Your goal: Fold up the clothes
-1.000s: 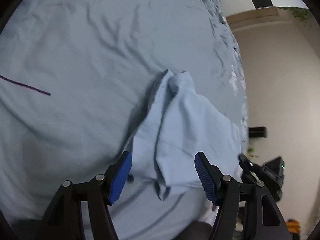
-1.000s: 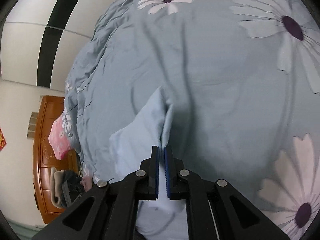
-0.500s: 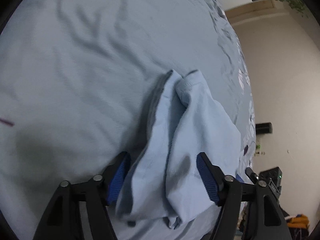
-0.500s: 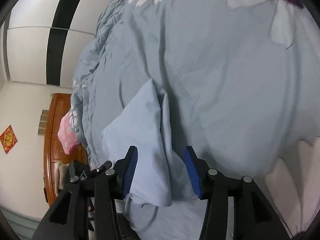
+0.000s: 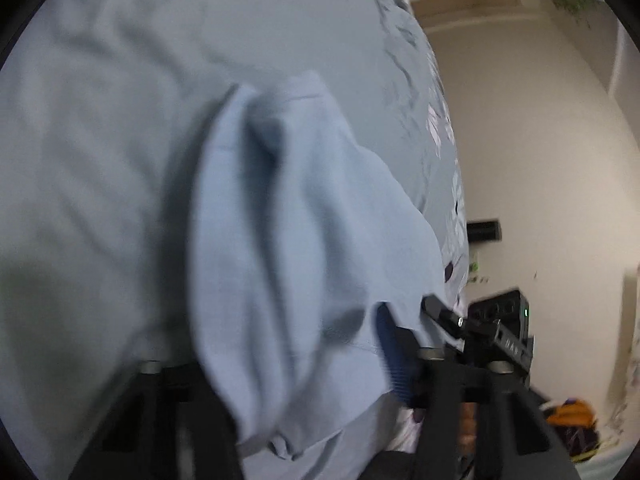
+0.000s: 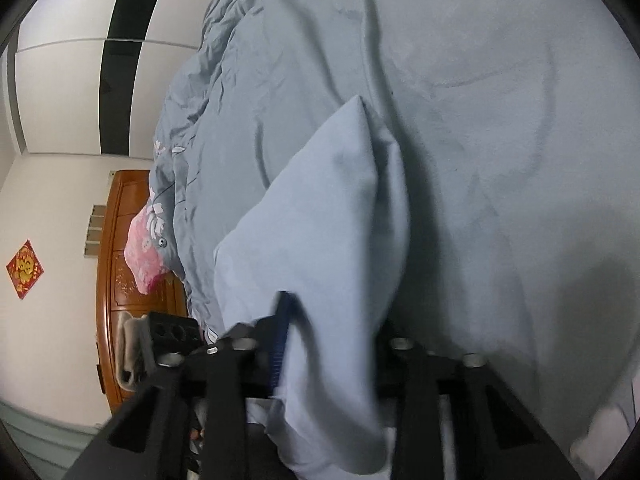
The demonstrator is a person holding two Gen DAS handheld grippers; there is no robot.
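Pale blue cotton garment (image 5: 304, 240): bunched lengthwise on the grey-blue floral bed (image 6: 480, 120). Left tool (image 5: 280, 364) and right tool (image 6: 332, 344), spread a moment ago, now closing with cloth between; refold beginning.

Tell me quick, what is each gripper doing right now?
Left gripper: jaws closing around the light blue garment, which bunches between them.
Right gripper: jaws closing too, with the same garment draped between them.
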